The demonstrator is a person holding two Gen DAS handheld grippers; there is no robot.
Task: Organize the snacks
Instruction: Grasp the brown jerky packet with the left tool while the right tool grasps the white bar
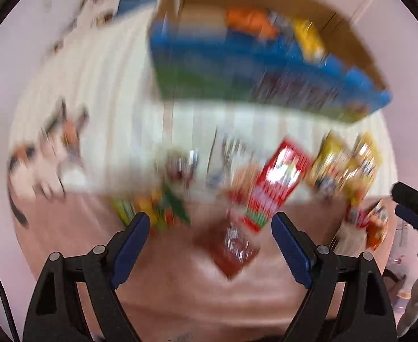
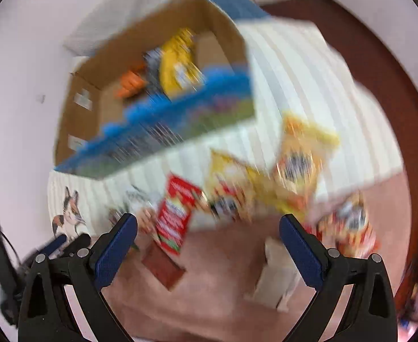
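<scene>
Both grippers, left gripper [image 1: 210, 225] and right gripper [image 2: 209, 228], spread wide, nothing between jaws. Snacks lie loose in front of cardboard box [image 1: 265, 8]: red packet [image 1: 277, 182], yellow bags [image 2: 303, 154]. Frames blurred; steady first, centre jaws over one packet, then close

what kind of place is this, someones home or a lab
Most likely a home room, though the blur leaves it uncertain. A white striped cloth with a cat print covers the surface, snack packets such as a red one lie loose on it, and an open cardboard box holds more.
</scene>
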